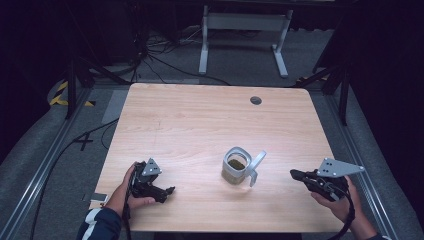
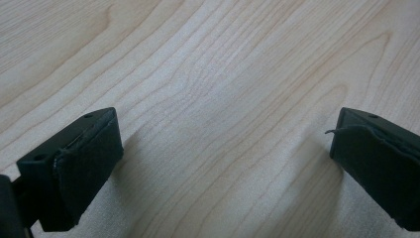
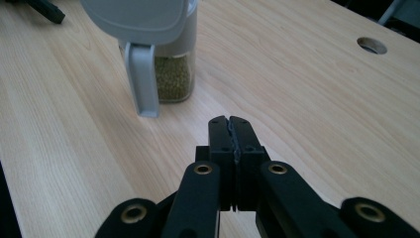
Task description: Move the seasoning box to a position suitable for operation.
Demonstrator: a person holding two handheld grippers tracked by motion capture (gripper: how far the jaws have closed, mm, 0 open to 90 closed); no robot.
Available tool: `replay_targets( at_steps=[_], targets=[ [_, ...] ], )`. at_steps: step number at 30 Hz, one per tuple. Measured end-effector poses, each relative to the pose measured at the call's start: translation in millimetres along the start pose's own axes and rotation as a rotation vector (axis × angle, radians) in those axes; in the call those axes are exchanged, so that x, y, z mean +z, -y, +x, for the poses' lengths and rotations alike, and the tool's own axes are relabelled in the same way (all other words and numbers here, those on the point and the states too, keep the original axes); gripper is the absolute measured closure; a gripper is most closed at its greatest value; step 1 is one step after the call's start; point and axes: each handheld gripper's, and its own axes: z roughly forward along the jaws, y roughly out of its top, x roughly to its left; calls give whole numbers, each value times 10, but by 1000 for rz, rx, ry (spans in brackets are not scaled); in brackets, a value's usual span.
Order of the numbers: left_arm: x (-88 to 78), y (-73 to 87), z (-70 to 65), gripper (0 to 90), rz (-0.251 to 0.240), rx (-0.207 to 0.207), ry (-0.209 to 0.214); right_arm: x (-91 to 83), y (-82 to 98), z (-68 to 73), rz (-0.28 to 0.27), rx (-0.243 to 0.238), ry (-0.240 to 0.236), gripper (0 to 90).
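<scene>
Left gripper (image 1: 167, 192) splayed, right gripper (image 3: 231, 124) closed empty

Lab-like recording space – dark curtains, floor cables (image 1: 165, 65), metal rails (image 1: 45, 165), bare wooden table (image 1: 200, 120)

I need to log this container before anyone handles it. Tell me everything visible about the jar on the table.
The jar is a small clear container with rounded-square walls, holding greenish-brown granules to roughly half its height. Its grey hinged lid is flipped open, hanging off the side nearer the right gripper. It stands upright on the wooden table, and neither gripper touches it.
</scene>
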Motion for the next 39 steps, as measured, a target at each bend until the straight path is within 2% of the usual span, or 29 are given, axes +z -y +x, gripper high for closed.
replay_targets(
  at_steps=[7, 15, 39],
  targets=[
    [4, 1, 1, 1, -5, 1, -1, 102, -228, 83, -29, -39, -23, 895],
    [6, 2, -1, 1, -7, 0, -3, 249, -416, 204, -38, -80, -51, 895],
    [7, 4, -1, 1, -9, -2, -2, 379, -593, 284, -57, -118, -66, 895]
  ],
)
